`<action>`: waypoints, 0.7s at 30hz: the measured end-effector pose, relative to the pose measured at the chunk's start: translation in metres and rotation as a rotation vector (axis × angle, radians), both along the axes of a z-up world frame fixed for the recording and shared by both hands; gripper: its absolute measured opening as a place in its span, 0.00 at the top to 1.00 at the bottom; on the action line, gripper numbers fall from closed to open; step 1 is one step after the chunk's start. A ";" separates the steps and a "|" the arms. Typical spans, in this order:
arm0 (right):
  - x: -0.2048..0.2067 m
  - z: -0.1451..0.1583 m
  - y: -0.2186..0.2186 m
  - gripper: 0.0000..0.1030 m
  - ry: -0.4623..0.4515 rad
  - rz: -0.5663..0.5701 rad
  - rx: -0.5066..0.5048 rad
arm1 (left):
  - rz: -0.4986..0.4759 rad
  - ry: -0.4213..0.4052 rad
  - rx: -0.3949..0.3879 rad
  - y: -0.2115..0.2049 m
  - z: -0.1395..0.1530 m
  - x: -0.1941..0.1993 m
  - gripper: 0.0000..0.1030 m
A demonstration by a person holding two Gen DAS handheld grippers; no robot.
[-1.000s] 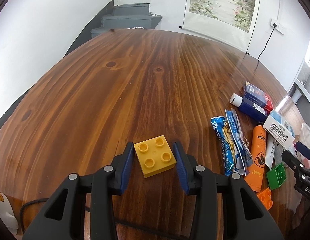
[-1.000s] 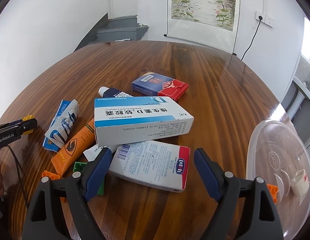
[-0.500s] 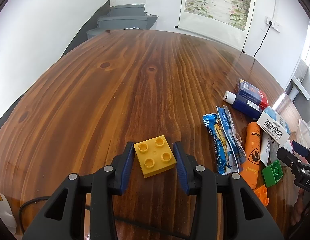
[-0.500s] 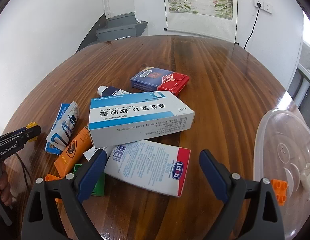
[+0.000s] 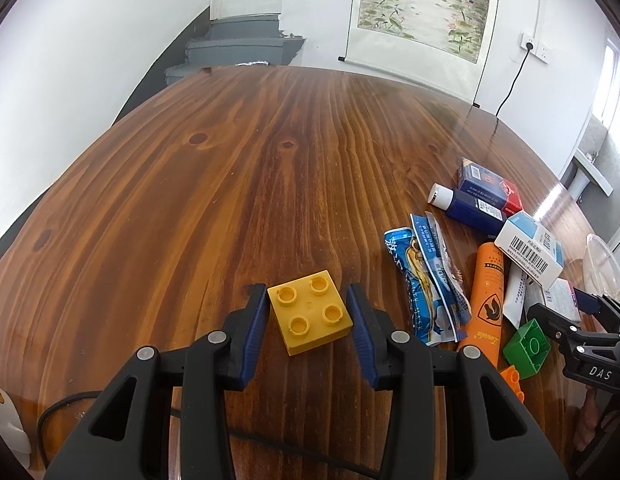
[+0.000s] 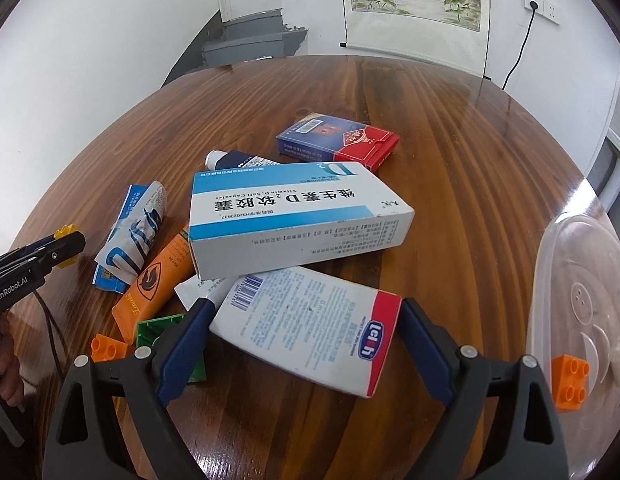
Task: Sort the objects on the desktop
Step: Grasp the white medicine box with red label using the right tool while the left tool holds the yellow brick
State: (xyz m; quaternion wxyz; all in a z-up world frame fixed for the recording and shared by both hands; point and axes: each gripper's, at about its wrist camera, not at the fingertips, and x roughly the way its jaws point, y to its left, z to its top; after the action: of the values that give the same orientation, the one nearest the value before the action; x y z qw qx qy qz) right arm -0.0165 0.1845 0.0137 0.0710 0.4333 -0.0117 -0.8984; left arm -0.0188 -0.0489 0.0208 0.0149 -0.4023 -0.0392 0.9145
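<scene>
We see our left tool (image 5: 307, 312) clamping a yellow four-stud brick (image 5: 310, 312) above the wooden surface (image 5: 229, 184); tubes, boxes and packets lie to the right.

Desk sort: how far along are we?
Early. Done, apparently: one orange brick at the clear plastic container. In hand: left gripper clamps the yellow brick; right gripper, whose jaws have just been closing, straddles the white Lelch box without pressing it. Left: vitamin D box, card pack, orange tube, blue sachets, green brick, still piled together.
</scene>
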 end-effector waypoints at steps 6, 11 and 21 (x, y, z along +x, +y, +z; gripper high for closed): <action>0.006 0.002 0.000 0.13 0.011 0.000 0.008 | -0.006 0.017 0.005 0.003 0.004 0.003 0.58; 0.012 0.010 0.001 0.13 0.048 0.005 -0.003 | -0.001 0.042 0.006 0.005 0.009 0.006 0.58; 0.021 0.021 0.006 0.13 0.092 -0.003 -0.031 | 0.006 0.062 0.028 0.011 0.013 0.012 0.58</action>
State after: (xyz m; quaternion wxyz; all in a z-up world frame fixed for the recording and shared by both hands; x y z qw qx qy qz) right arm 0.0049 0.1904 0.0347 0.0768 0.3902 -0.0230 -0.9172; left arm -0.0067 -0.0378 0.0340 0.0190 -0.3732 -0.0528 0.9260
